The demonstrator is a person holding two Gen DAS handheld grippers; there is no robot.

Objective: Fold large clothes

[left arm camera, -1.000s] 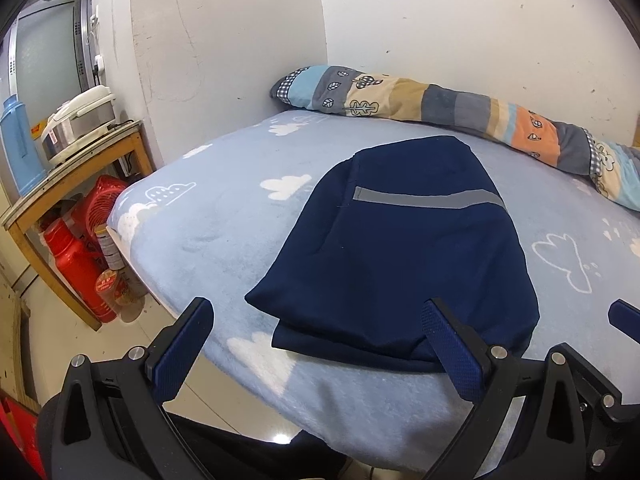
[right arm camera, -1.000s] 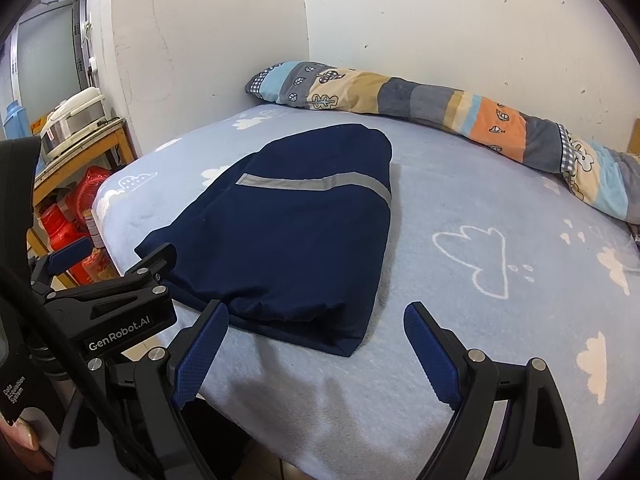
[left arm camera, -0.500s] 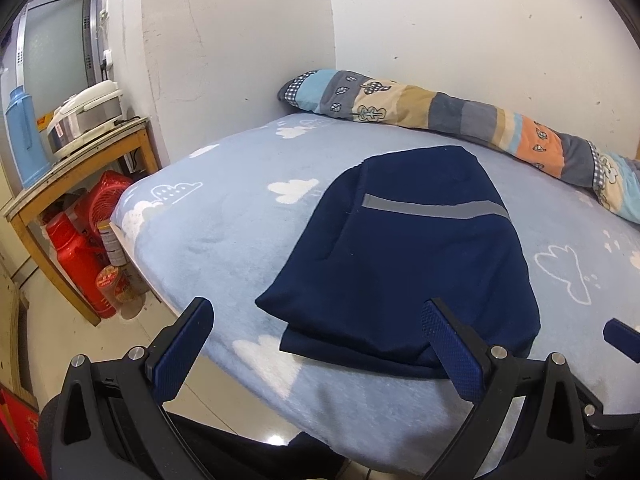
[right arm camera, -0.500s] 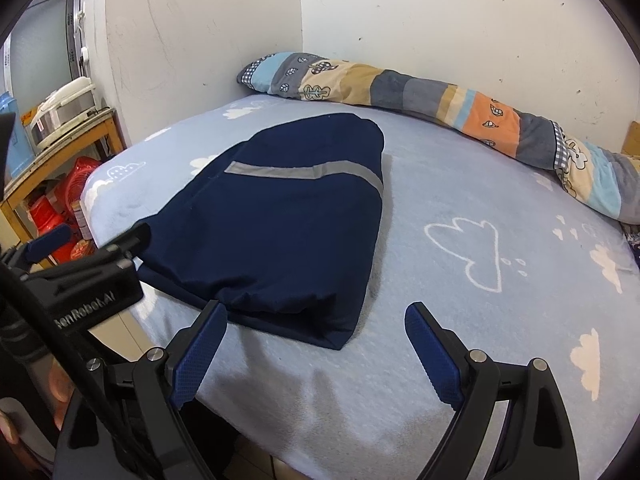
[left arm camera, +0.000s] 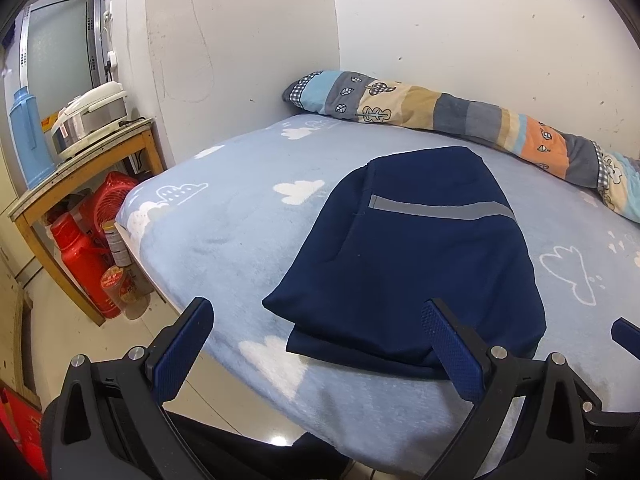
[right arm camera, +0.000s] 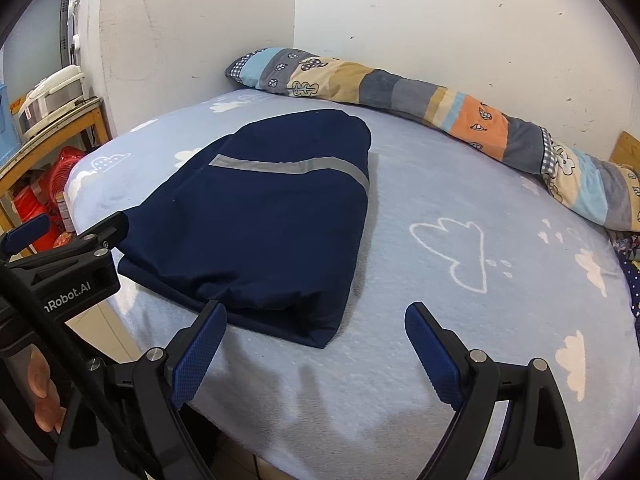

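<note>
With both my left gripper [left arm camera: 320, 344] and right gripper [right arm camera: 316, 350] gaping wide and empty, the folded jacket [right arm camera: 260, 224] lies just ahead, where a careless grab could undo its layers.

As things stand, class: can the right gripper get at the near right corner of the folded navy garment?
Probably yes: the right gripper is open, the folded navy garment corner lies just ahead on the bed, with nothing between.

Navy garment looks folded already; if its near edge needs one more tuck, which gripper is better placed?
Probably the left gripper: its open jaws straddle the near-left corner of the navy garment. The right gripper is open too, but mostly faces bare blanket beside the near-right corner.
</note>
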